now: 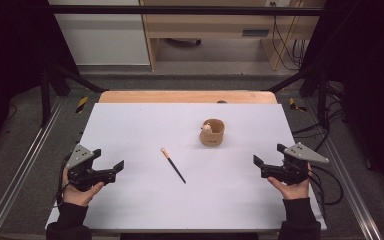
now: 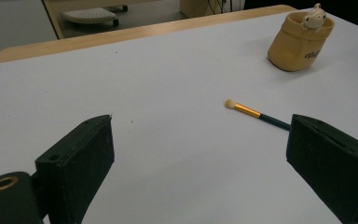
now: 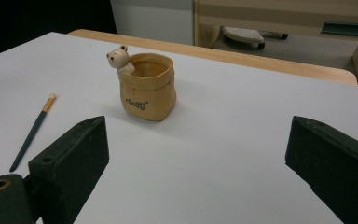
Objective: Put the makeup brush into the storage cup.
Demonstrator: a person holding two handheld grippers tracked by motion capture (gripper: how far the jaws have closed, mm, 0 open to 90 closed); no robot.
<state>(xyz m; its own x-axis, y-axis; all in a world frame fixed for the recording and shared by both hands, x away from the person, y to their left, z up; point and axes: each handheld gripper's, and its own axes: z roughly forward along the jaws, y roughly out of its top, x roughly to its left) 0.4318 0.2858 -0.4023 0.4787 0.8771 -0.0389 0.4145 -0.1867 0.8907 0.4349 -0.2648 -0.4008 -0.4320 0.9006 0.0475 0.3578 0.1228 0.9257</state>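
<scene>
A thin brush [image 1: 173,165] with a dark handle, gold ferrule and pale tip lies flat near the middle of the white table [image 1: 130,130]. A tan sack-shaped pot [image 1: 212,132] with a small bear figure on its rim stands upright behind it to the right. My left gripper [image 1: 109,161] hovers at the table's left, jaws wide apart and empty; its view shows the brush [image 2: 256,114] ahead and the pot [image 2: 299,43] beyond. My right gripper [image 1: 269,157] hovers at the right, open with nothing between its jaws, and looks at the pot [image 3: 148,87] and the brush [image 3: 32,132].
The white sheet covers a wooden tabletop whose far edge [image 1: 187,96] shows behind it. Metal rails [image 1: 15,175] run along both sides. A wooden desk [image 1: 220,25] and cables [image 1: 290,45] stand on the floor beyond.
</scene>
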